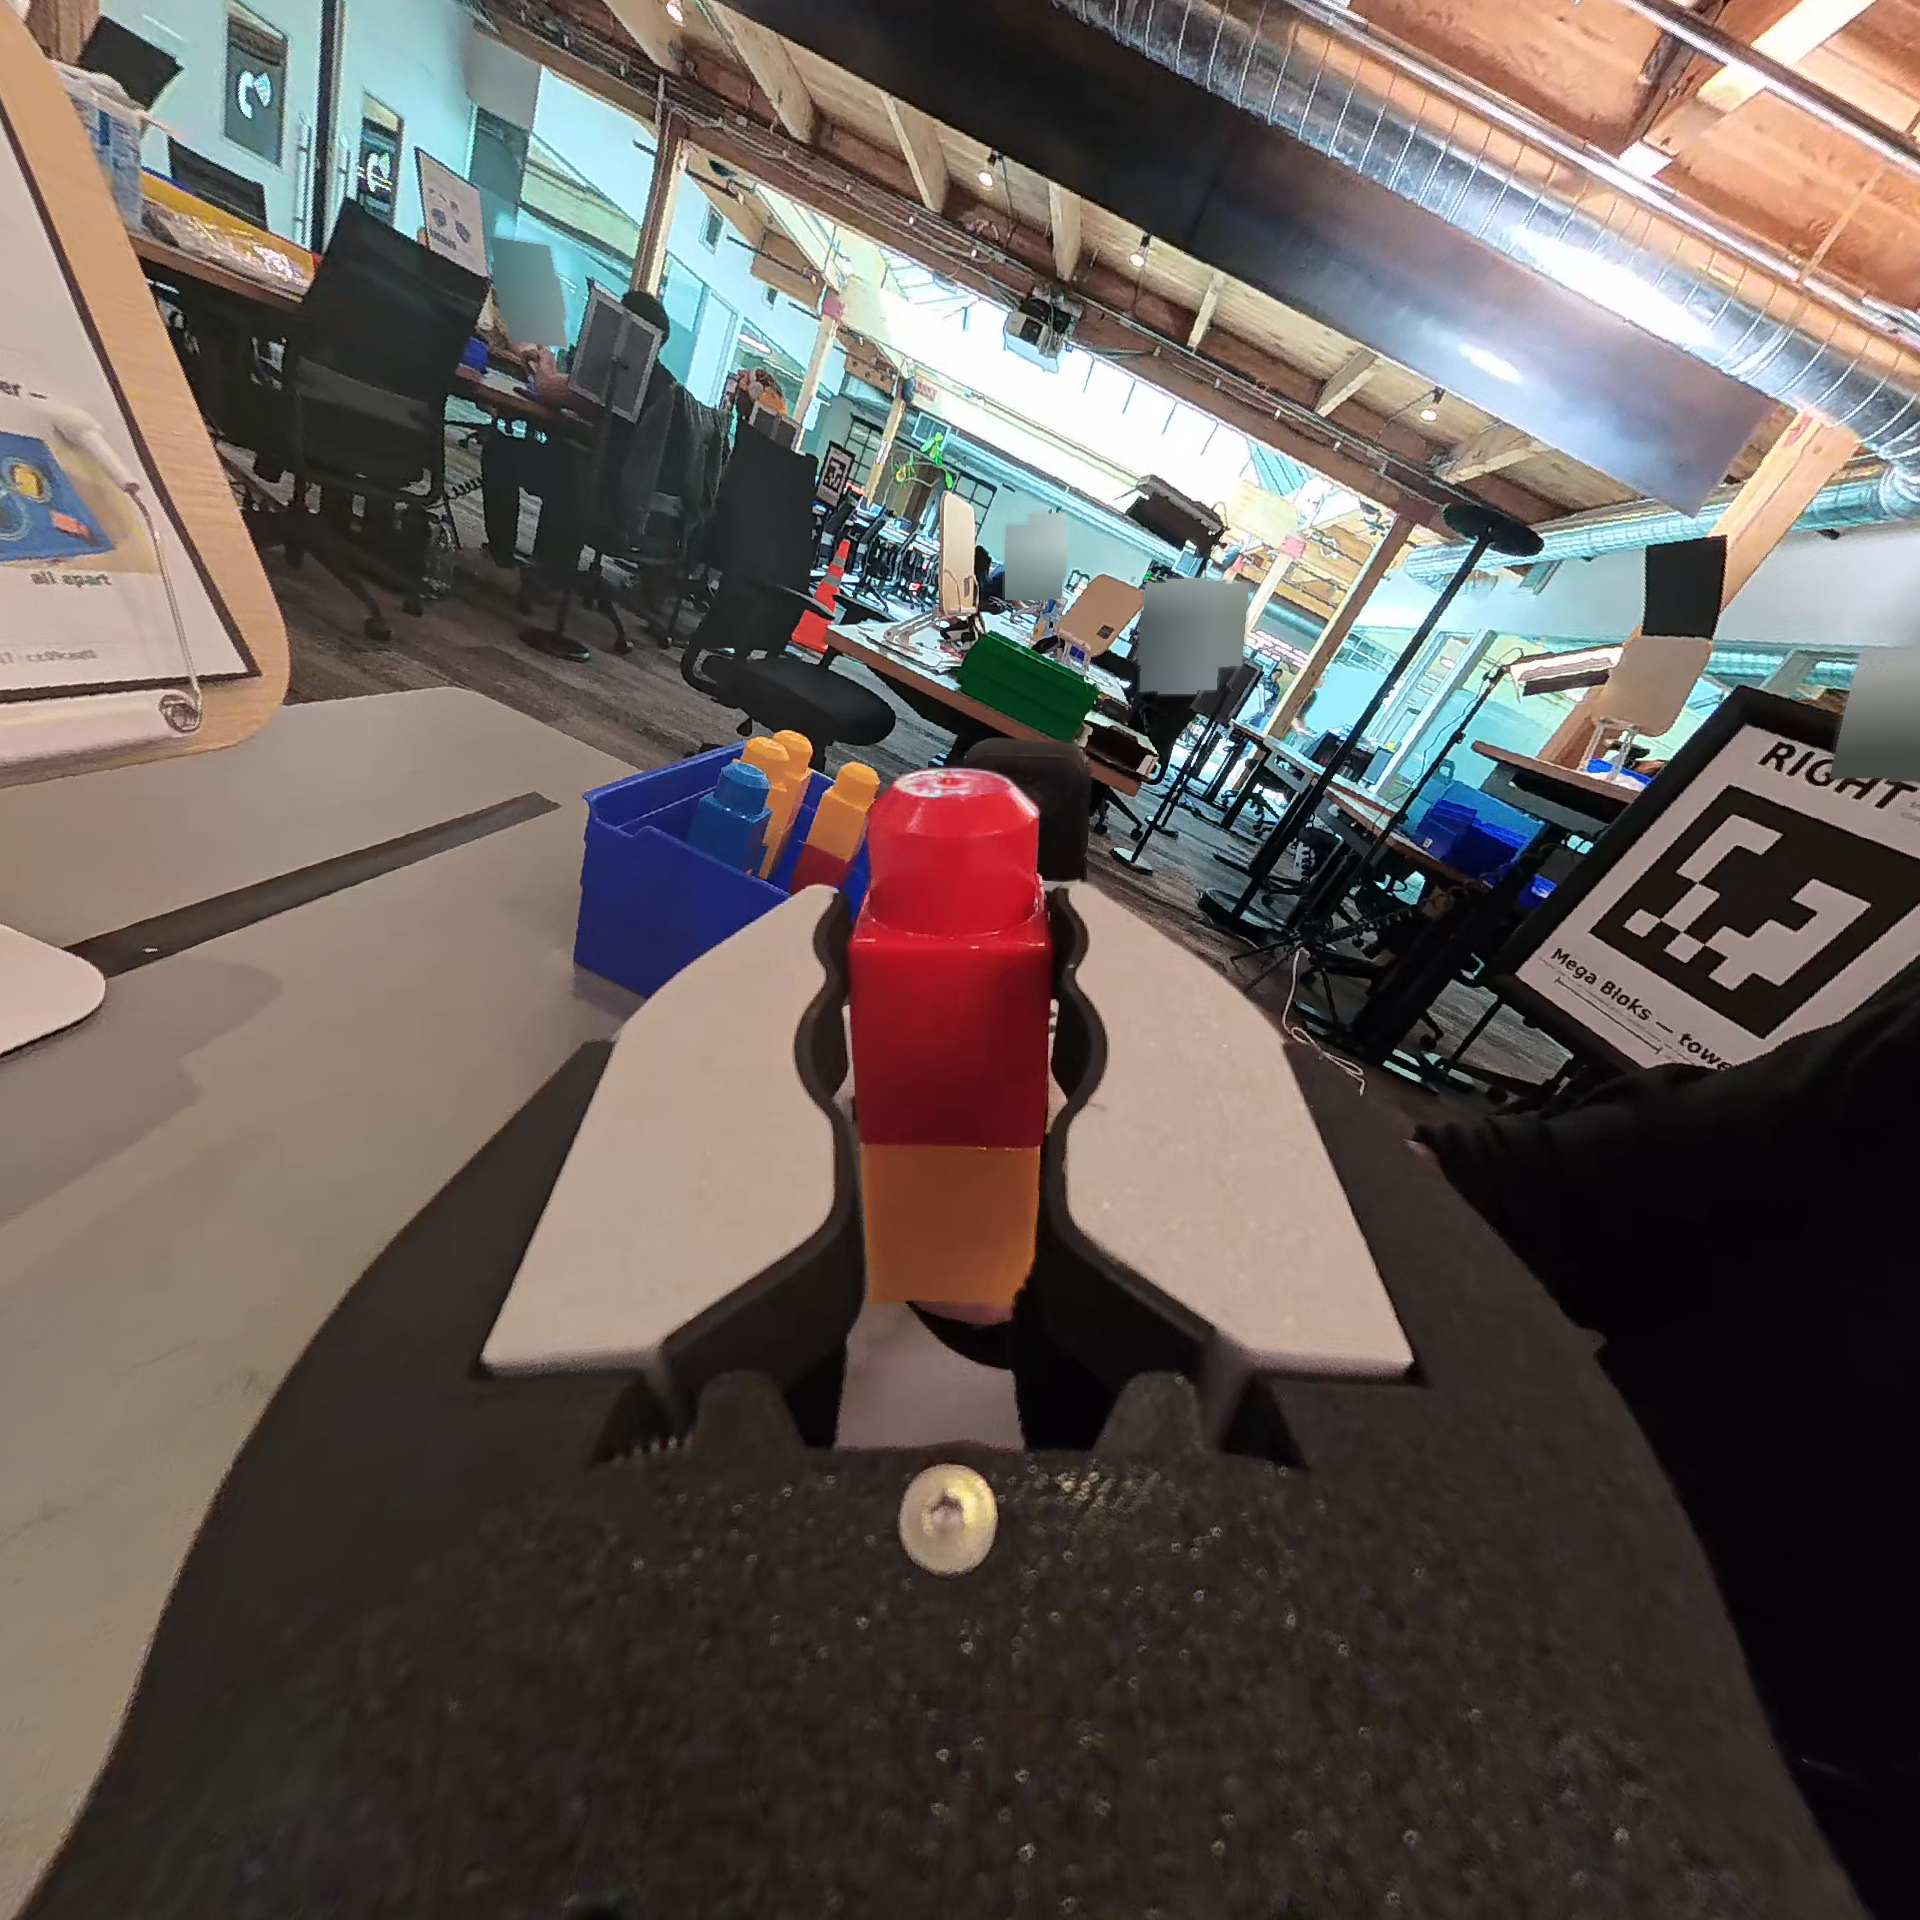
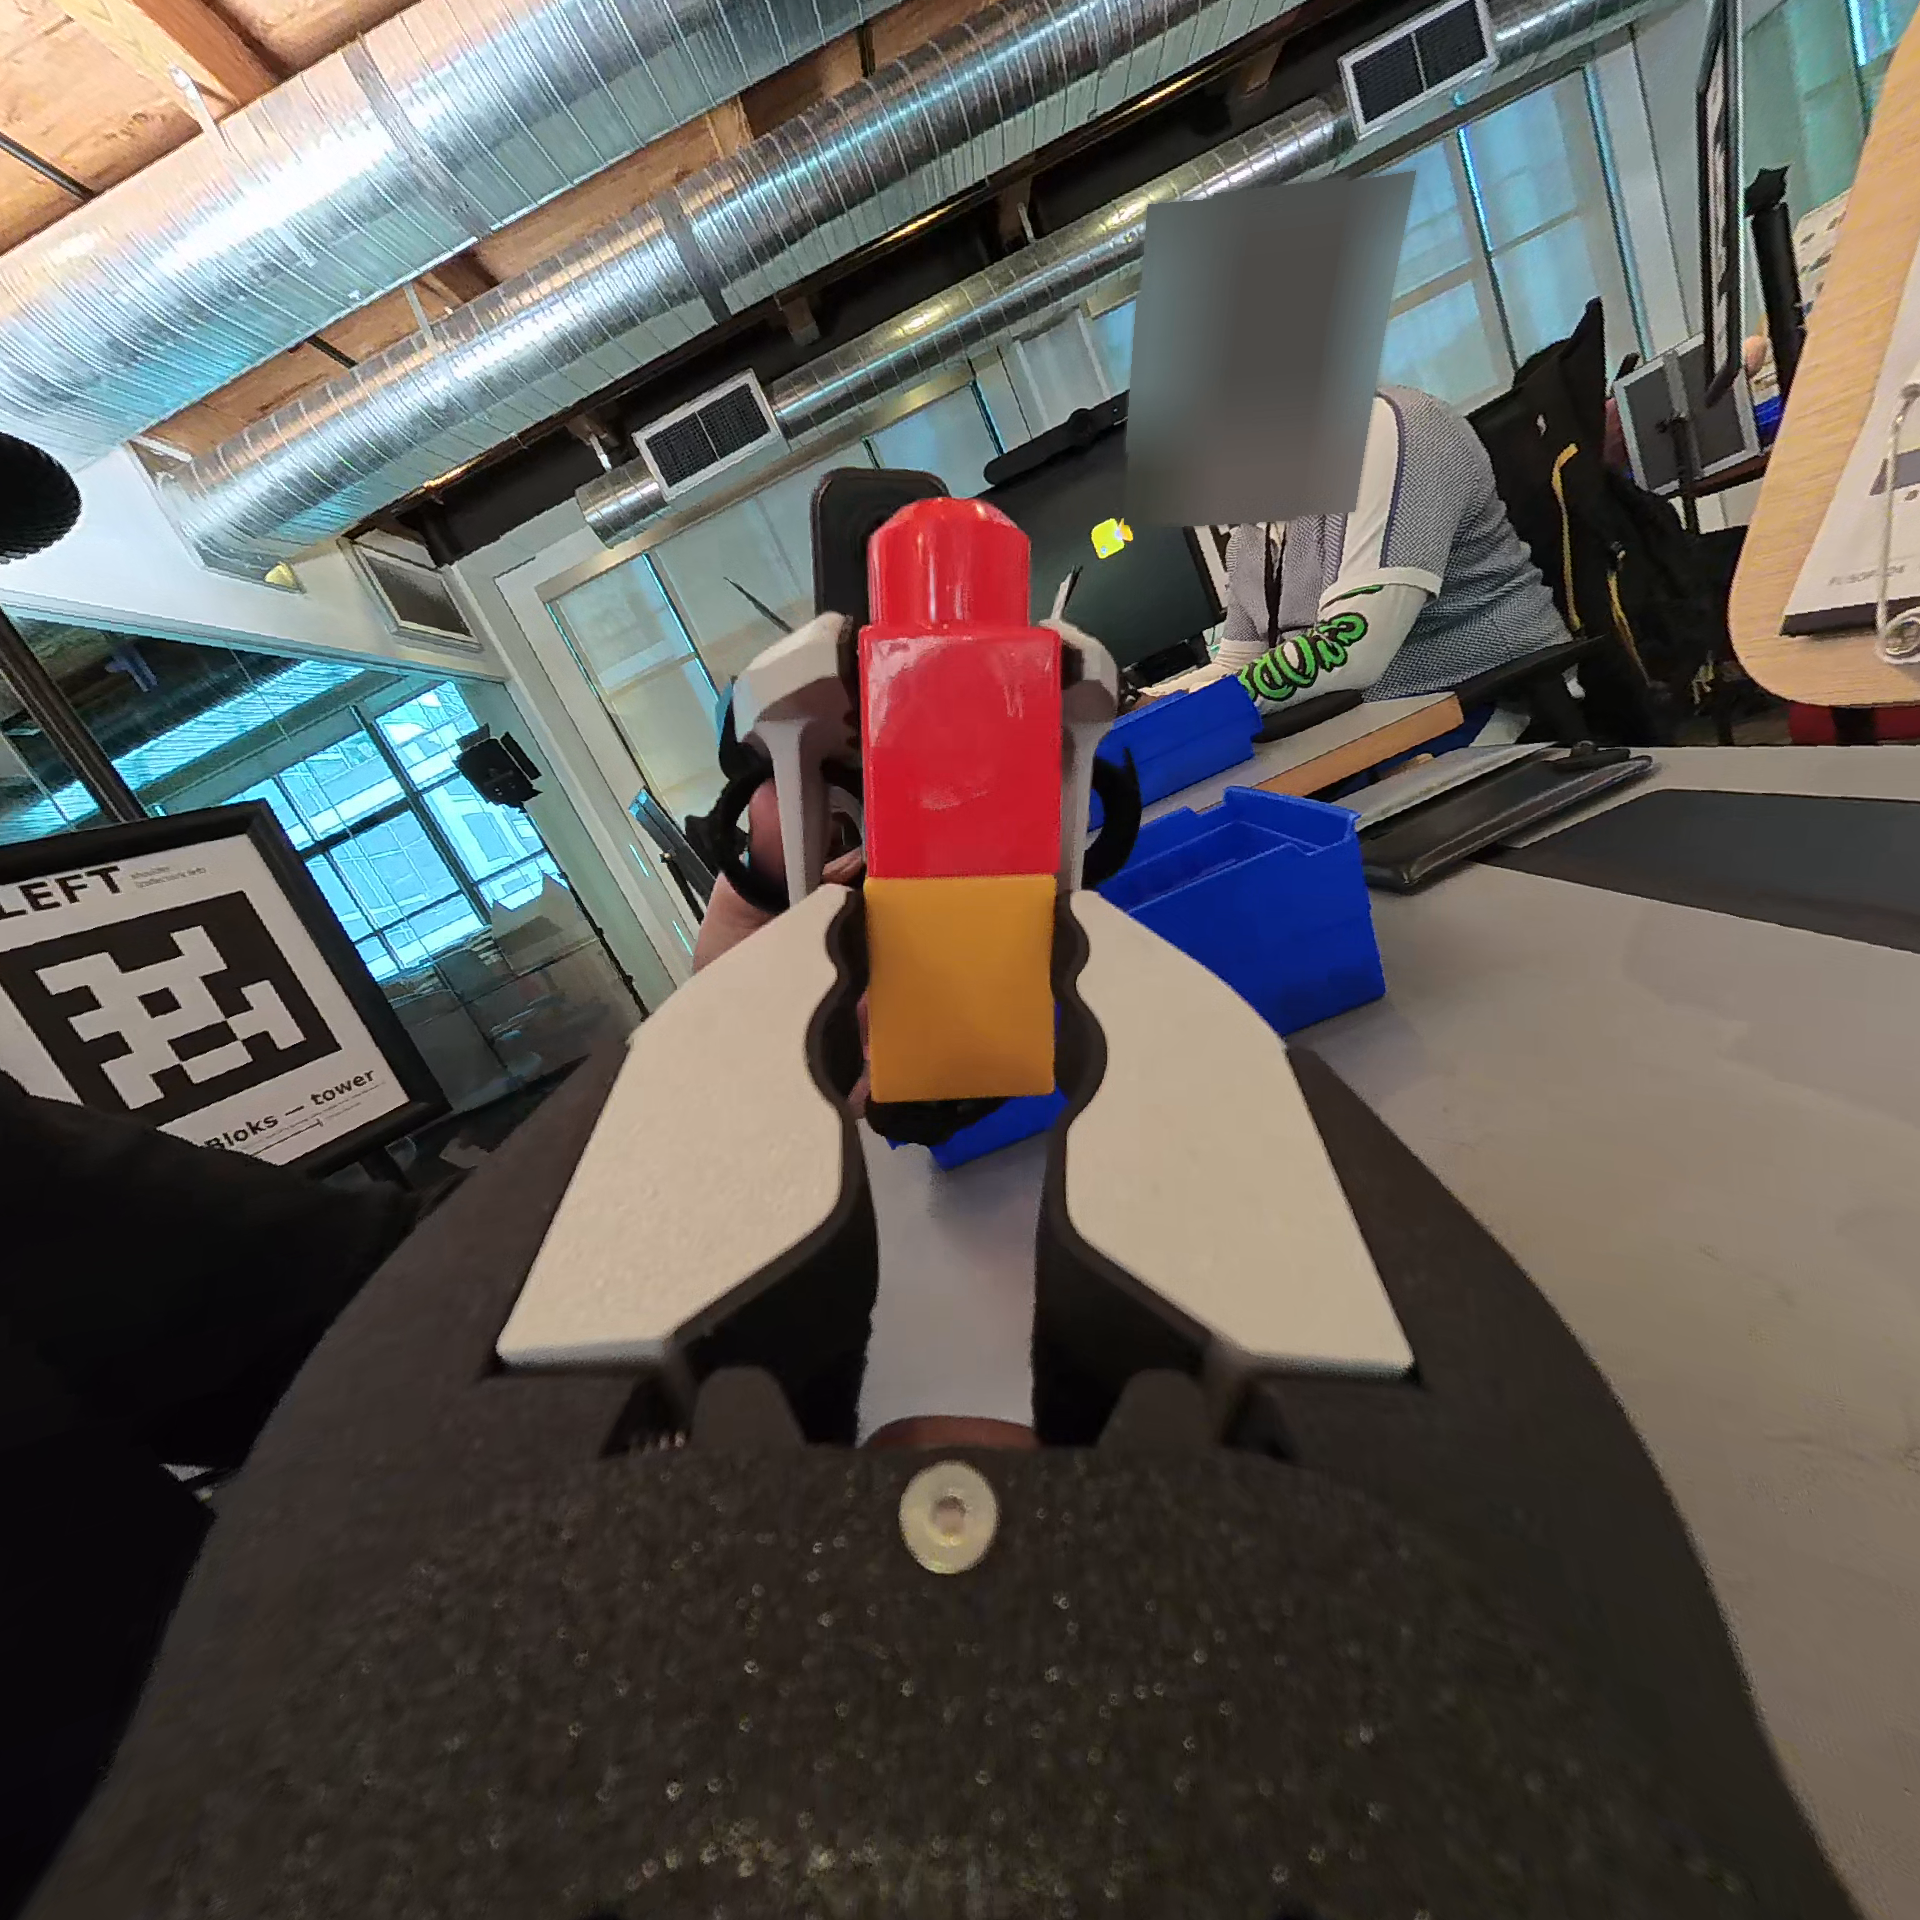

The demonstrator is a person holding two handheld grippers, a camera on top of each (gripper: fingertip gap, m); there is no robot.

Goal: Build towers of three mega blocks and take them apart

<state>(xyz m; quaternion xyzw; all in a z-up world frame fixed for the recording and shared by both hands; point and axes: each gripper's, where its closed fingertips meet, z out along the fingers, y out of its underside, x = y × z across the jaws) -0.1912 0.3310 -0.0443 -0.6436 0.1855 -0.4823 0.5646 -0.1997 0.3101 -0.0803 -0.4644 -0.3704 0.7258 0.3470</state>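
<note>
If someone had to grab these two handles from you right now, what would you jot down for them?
Left tool: shut on the red block, top of a two-block stack held in the air.
Right tool: shut on the orange block just under the red one.
The left tool's fingers also show in the right wrist view, gripping the red block.
Blue bin on the grey table holds more blocks, blue and orange among them.
Done: red and orange are joined.
Left: whether the stack is being built or pulled apart cannot be told; it is two blocks, not three.
</note>
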